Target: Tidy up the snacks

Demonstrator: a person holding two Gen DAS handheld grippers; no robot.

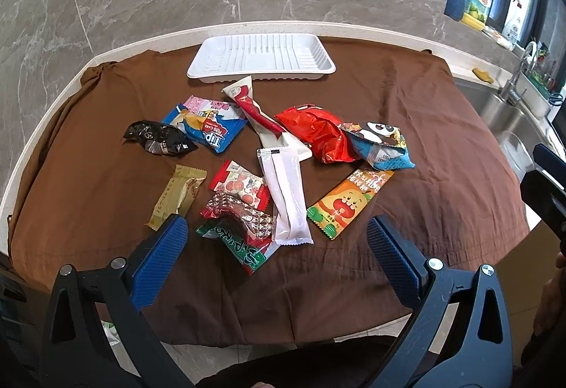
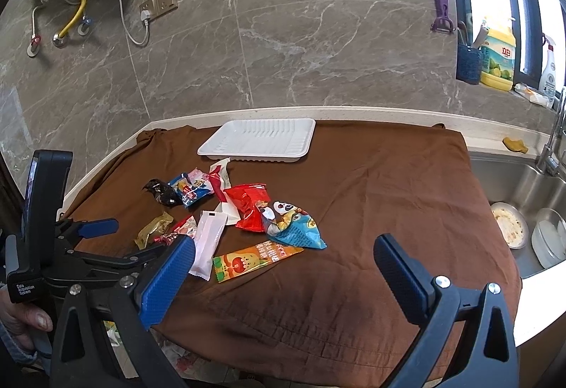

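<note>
Several snack packets lie scattered on a brown cloth point(image 1: 424, 140): a white stick pack point(image 1: 286, 197), an orange bar point(image 1: 350, 200), a red bag point(image 1: 315, 133), a panda bag point(image 1: 382, 143), a blue Tipo pack point(image 1: 205, 126), a black pack point(image 1: 159, 136), a gold bar point(image 1: 177, 197) and a green pack point(image 1: 237, 243). An empty white tray point(image 1: 261, 58) sits at the far edge, also in the right wrist view point(image 2: 258, 140). My left gripper point(image 1: 276, 246) is open and empty above the near packets. My right gripper point(image 2: 283, 267) is open and empty near the orange bar point(image 2: 254, 260).
A steel sink point(image 2: 523, 211) with dishes lies right of the cloth. A faucet point(image 1: 520, 73), a detergent bottle point(image 2: 497, 58) and a spray bottle stand by the window. A marble wall is behind the counter. The left gripper's body point(image 2: 53, 246) fills the right view's left side.
</note>
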